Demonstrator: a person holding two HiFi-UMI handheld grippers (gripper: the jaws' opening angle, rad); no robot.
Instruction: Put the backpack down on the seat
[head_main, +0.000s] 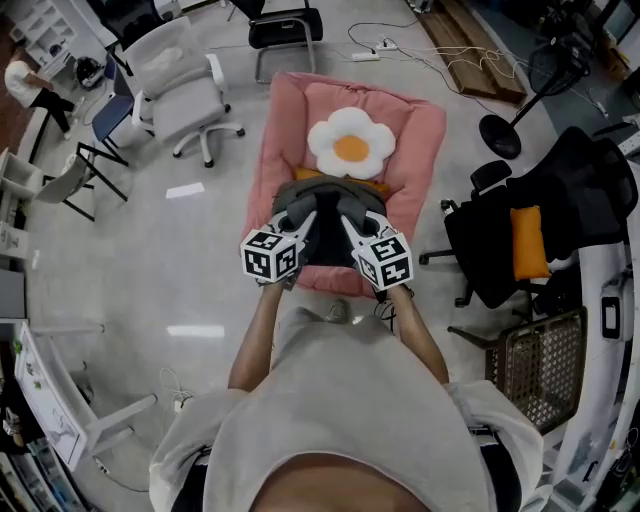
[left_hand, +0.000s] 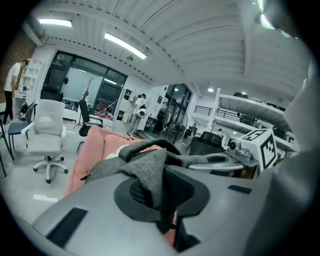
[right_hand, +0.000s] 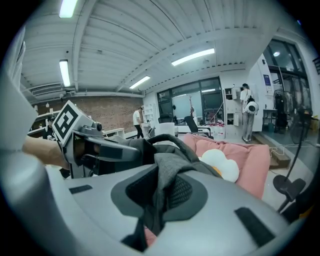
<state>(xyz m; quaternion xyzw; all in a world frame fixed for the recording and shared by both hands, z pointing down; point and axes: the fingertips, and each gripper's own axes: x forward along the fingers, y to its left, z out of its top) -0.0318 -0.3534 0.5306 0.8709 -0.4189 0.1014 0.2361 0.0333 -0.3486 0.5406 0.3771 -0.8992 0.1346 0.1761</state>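
The dark grey backpack (head_main: 325, 215), with orange showing at its far edge, hangs over the front half of the pink cushioned seat (head_main: 425, 130). My left gripper (head_main: 304, 224) is shut on a fold of its grey fabric (left_hand: 145, 175), and my right gripper (head_main: 349, 224) is shut on another fold (right_hand: 167, 180). In the left gripper view, the fabric runs down between the jaws (left_hand: 160, 192) and the right gripper (left_hand: 250, 147) shows beside it. The right gripper view shows the same grip (right_hand: 160, 197). A white flower cushion (head_main: 351, 142) lies on the seat behind the backpack.
A white office chair (head_main: 185, 95) stands left of the seat and a black chair (head_main: 285, 28) behind it. To the right are a black office chair with an orange cushion (head_main: 525, 240), a fan base (head_main: 499, 136) and a wire basket (head_main: 540, 365). A person (head_main: 25, 80) stands far left.
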